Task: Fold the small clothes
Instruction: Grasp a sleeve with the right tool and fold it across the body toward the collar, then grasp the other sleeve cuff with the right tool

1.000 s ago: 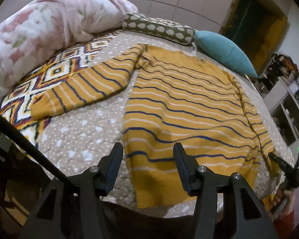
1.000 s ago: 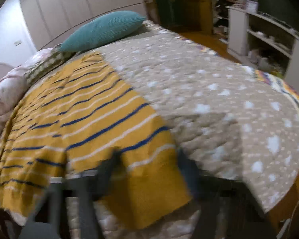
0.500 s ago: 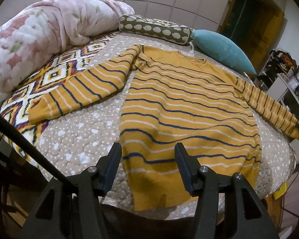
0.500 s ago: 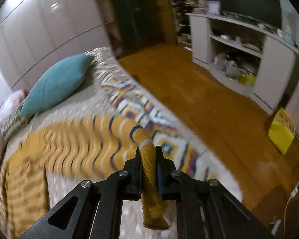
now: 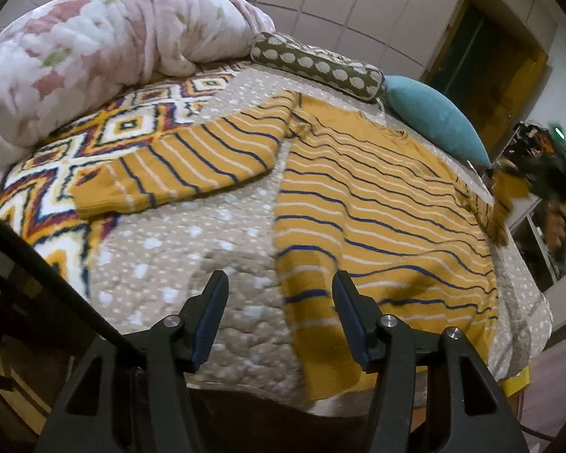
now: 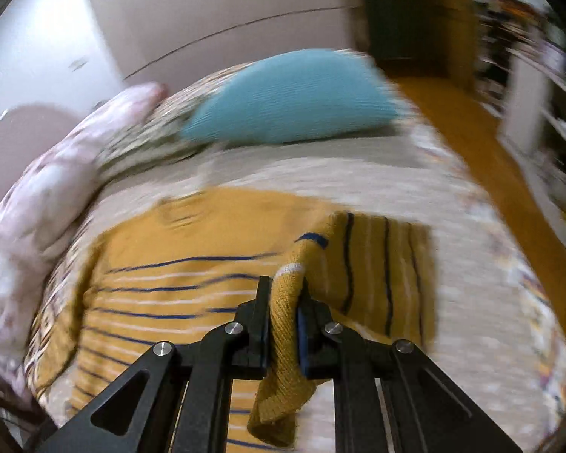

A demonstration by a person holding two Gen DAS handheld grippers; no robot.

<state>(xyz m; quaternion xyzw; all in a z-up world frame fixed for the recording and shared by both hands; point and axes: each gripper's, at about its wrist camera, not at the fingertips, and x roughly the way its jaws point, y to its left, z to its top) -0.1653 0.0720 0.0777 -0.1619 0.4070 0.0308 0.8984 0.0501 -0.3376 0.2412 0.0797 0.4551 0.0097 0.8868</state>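
Observation:
A mustard sweater (image 5: 373,196) with navy and white stripes lies flat on the bed. Its left sleeve (image 5: 177,166) stretches out to the left. My left gripper (image 5: 279,317) is open and empty, hovering over the bed's near edge by the sweater's hem. My right gripper (image 6: 285,302) is shut on the cuff of the right sleeve (image 6: 283,324) and holds it lifted over the sweater's body (image 6: 162,283). In the left wrist view the right gripper (image 5: 547,177) is a dark blur at the far right with the raised sleeve (image 5: 498,211) hanging from it.
The bed has a beige dotted quilt (image 5: 192,264) and a zigzag blanket (image 5: 56,173) at the left. A pink floral duvet (image 5: 94,45), a dotted bolster (image 5: 317,64) and a teal pillow (image 5: 430,117) lie at the head. Shelves (image 6: 539,87) stand right of the bed.
My right gripper has carried the right sleeve from beyond the bed's side back inward over the sweater's body. My left gripper has shifted a little left along the hem, still open.

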